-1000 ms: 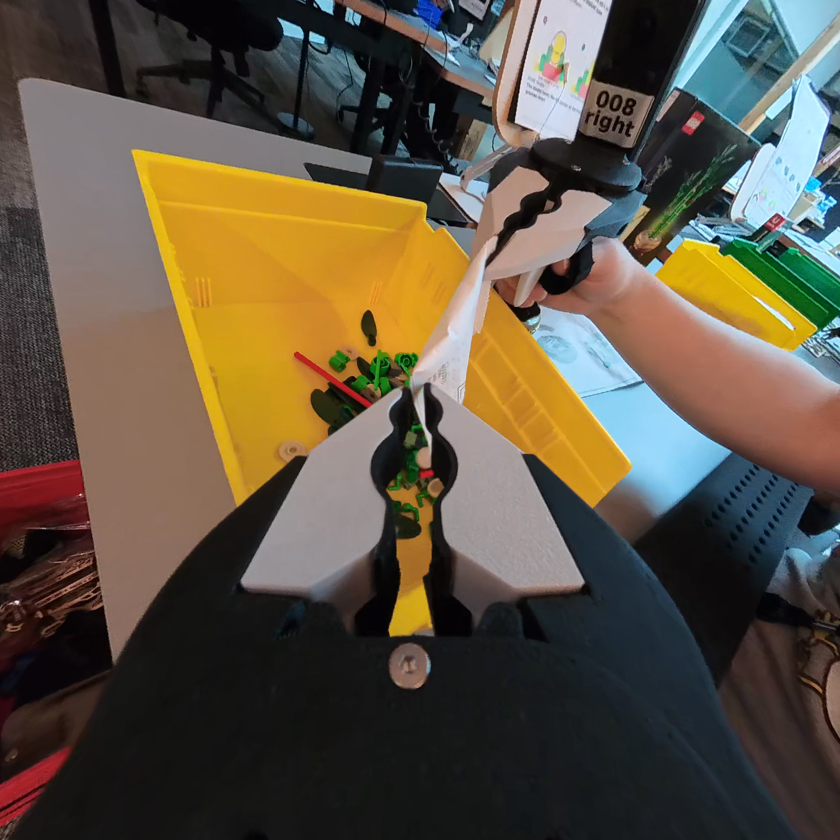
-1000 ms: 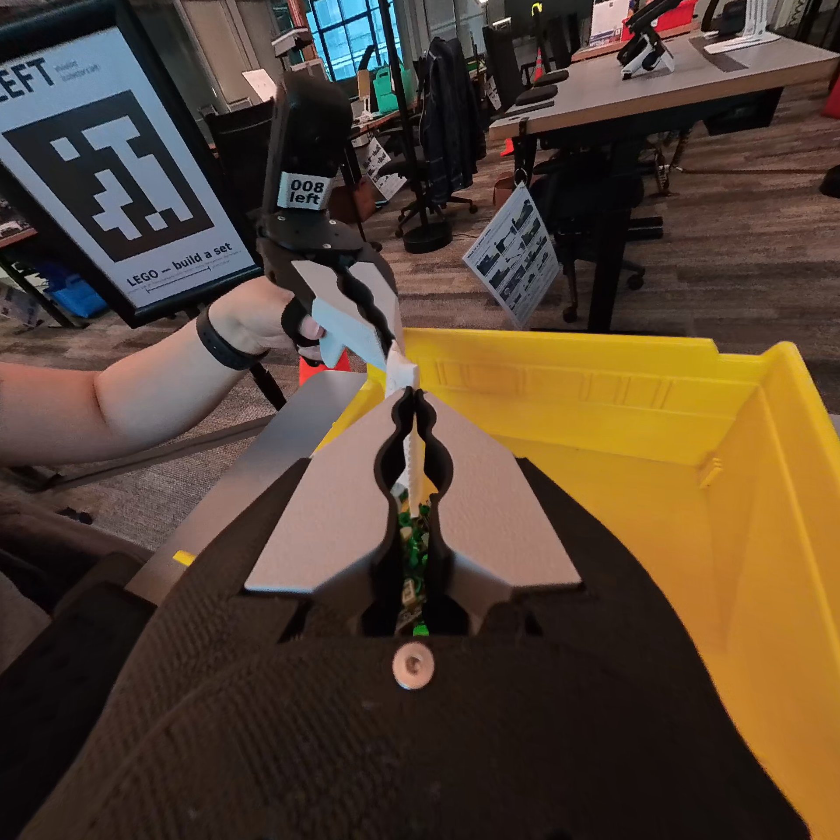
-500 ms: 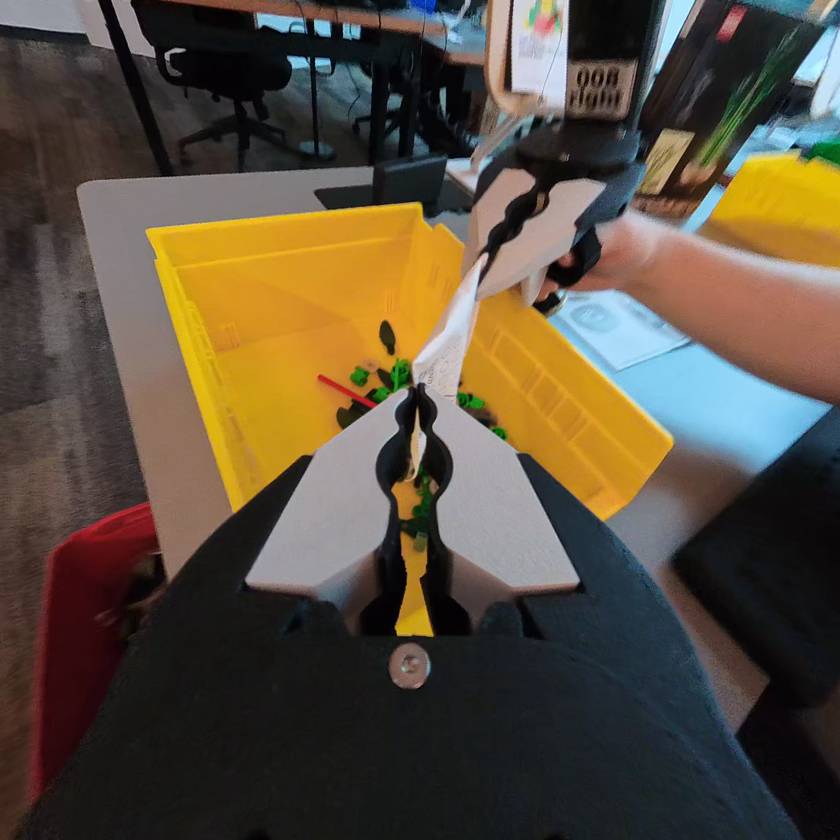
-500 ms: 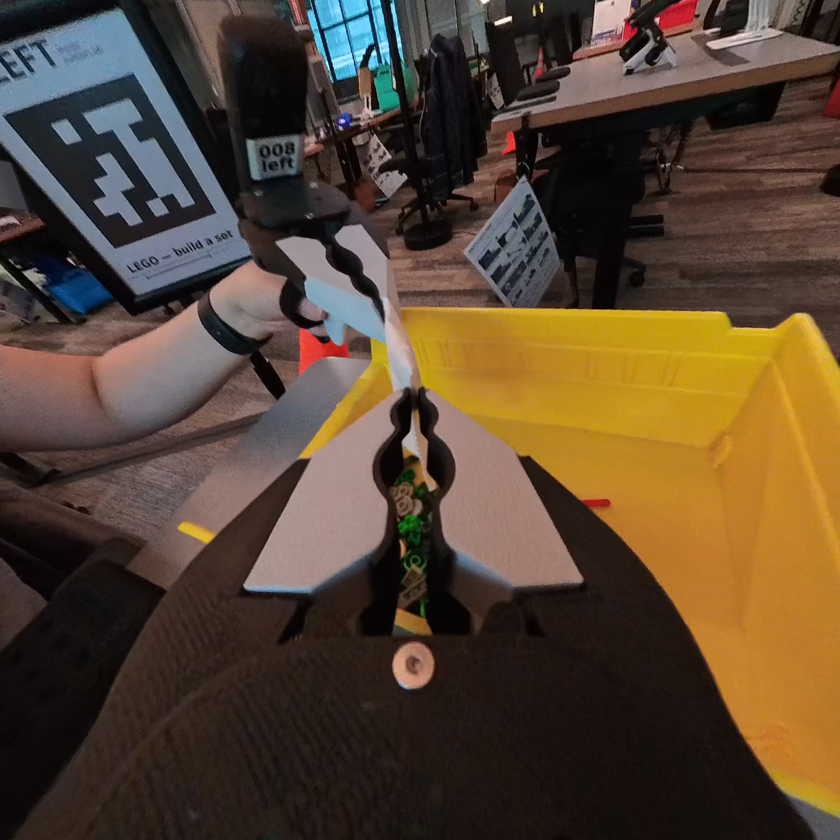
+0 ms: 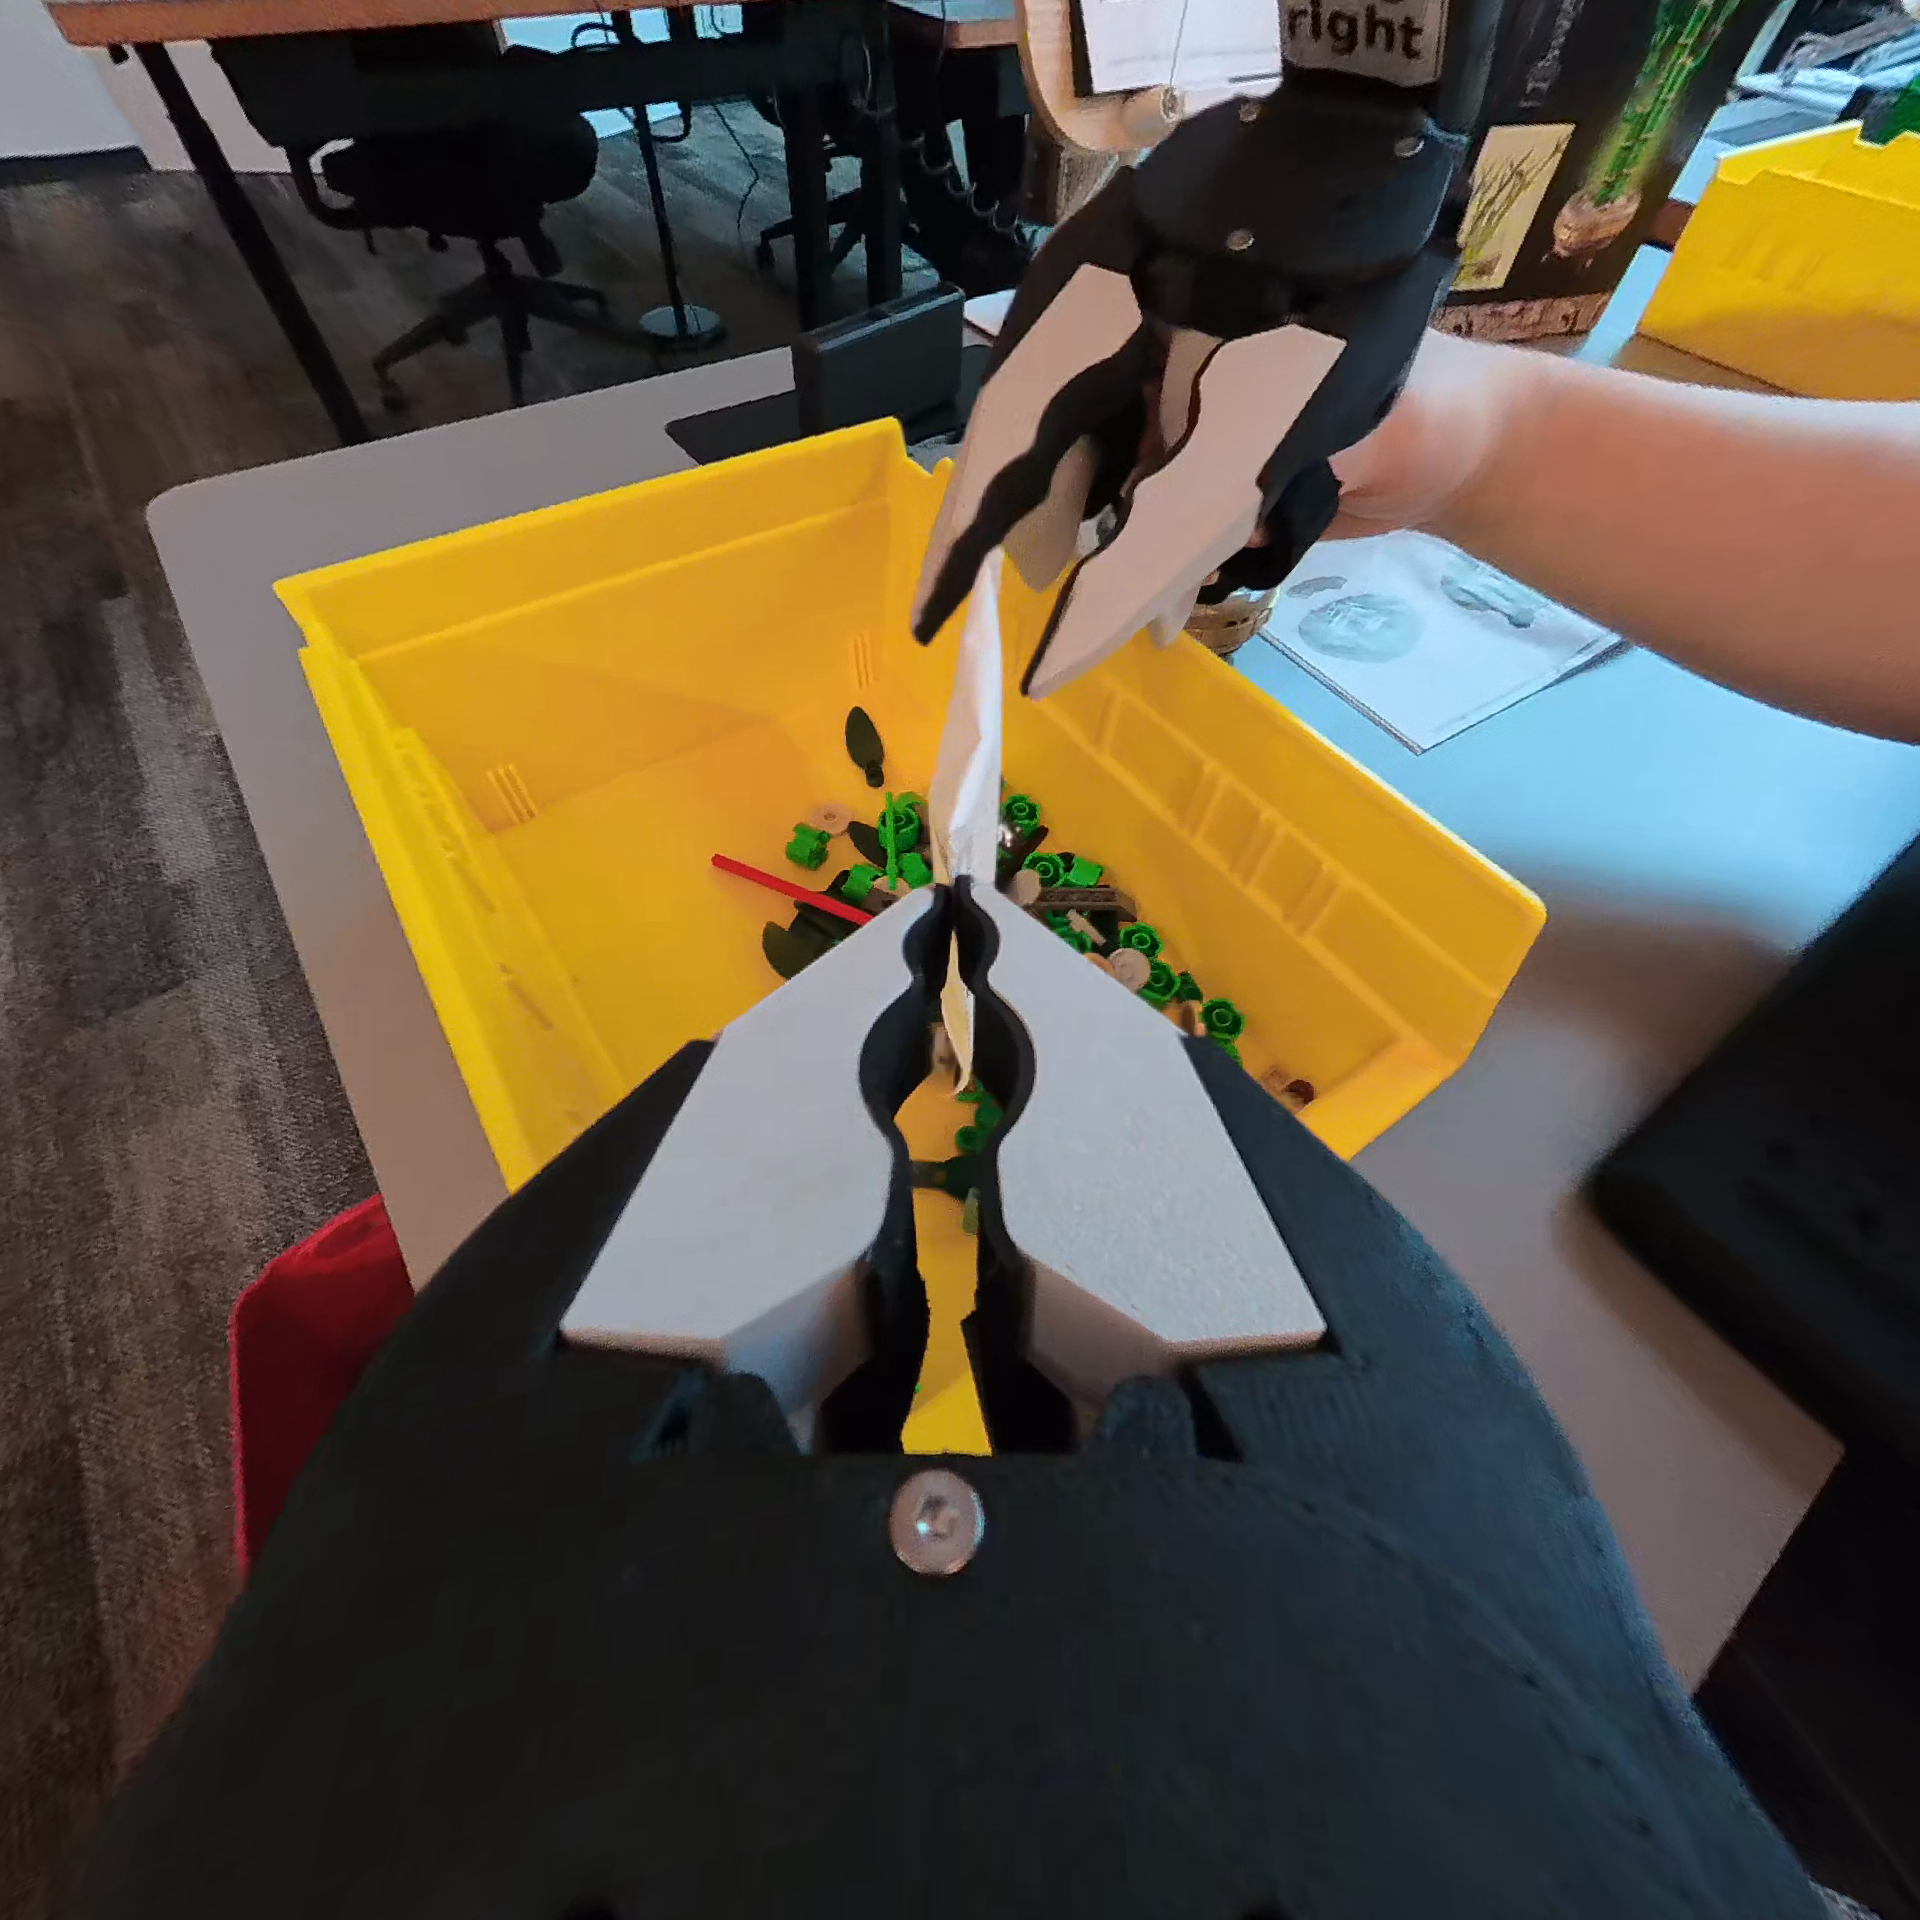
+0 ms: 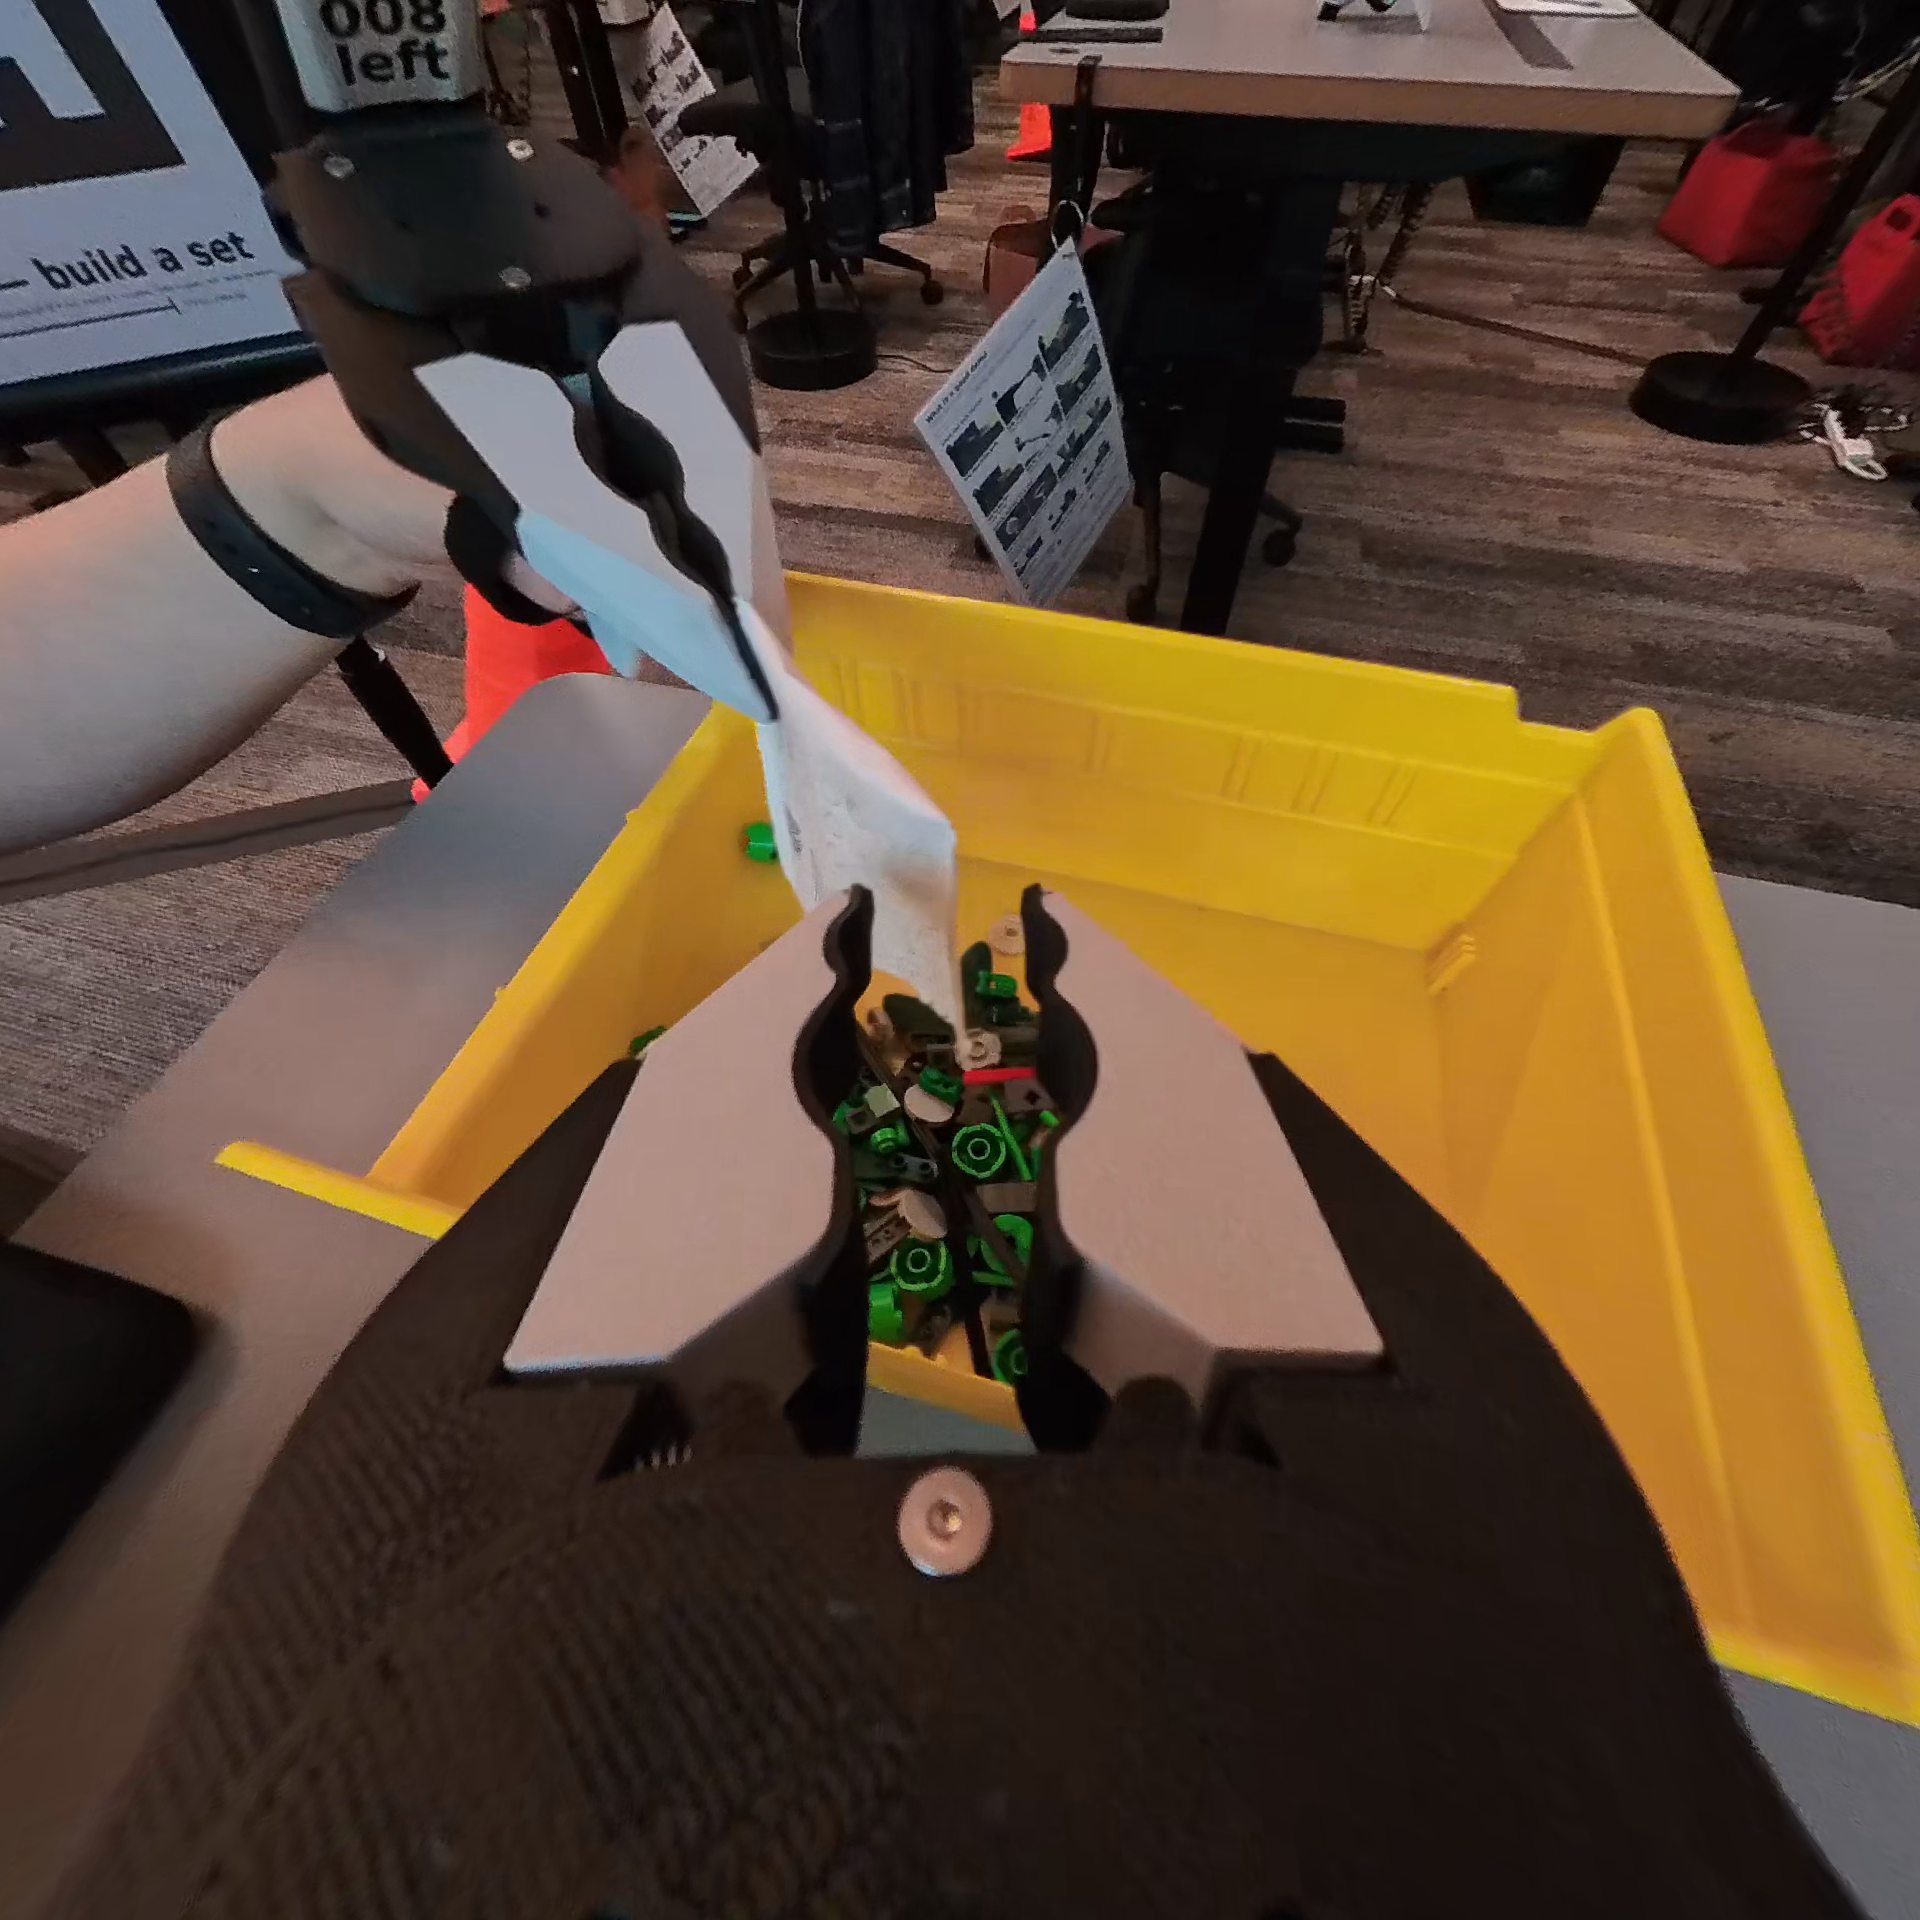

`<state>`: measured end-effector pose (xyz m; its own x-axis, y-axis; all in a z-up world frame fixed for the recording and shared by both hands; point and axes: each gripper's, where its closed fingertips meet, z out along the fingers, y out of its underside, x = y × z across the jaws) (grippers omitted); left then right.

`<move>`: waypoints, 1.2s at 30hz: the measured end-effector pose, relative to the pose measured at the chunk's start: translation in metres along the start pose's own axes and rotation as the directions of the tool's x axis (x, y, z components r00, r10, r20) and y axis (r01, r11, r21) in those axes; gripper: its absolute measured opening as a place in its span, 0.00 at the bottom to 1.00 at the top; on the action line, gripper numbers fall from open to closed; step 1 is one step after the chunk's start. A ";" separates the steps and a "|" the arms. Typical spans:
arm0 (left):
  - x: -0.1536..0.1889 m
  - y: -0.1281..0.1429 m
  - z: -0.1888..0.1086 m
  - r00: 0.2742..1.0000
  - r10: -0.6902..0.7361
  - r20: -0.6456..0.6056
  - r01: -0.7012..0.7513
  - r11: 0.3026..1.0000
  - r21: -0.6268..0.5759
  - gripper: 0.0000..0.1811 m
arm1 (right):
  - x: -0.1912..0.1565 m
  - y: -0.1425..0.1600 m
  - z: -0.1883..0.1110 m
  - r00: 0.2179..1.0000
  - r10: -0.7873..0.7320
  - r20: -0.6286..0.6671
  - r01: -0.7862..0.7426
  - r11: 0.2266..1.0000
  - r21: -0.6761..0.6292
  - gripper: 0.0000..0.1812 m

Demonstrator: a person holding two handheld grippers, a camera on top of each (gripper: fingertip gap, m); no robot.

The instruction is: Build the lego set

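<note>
My left gripper is shut on a white paper bag and holds it above a yellow bin. Loose lego pieces, mostly green and dark with one red rod, lie on the bin floor. My right gripper is open, with the bag's upper end between its spread fingers. In the right wrist view my right gripper is open over the lego pieces in the bin. The bag hangs from the left gripper there.
The bin stands on a grey table near its corner. An instruction booklet, a second yellow bin and a dark set box are to the right. A red bin sits below the table's edge. There is about 6 cm between the tips of the two grippers.
My right gripper has opened and let go of the bag, which both grippers held before. The left gripper still holds it. Both grippers have tilted more steeply down over the bin.
</note>
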<state>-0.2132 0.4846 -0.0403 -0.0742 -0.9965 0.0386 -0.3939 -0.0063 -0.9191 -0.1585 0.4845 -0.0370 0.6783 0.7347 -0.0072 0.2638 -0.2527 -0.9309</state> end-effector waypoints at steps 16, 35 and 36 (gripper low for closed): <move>0.001 0.003 0.005 1.000 -0.007 0.009 0.007 1.000 0.008 0.00 | -0.015 0.005 -0.002 0.996 -0.081 0.027 0.082 0.995 -0.050 0.00; 0.002 -0.008 0.014 0.996 0.051 0.071 -0.050 0.998 -0.027 0.00 | -0.046 -0.067 0.032 0.904 -0.256 -0.341 0.248 0.966 -0.068 0.00; 0.002 -0.010 0.014 0.997 0.042 0.071 -0.040 0.999 -0.020 0.00 | -0.039 -0.054 0.036 0.898 -0.253 -0.362 0.215 0.966 -0.141 0.00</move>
<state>-0.1969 0.4810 -0.0366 -0.0254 -0.9993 -0.0277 -0.4087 0.0356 -0.9120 -0.2242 0.4920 0.0005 0.7901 0.4956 0.3607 0.4975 -0.1748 -0.8497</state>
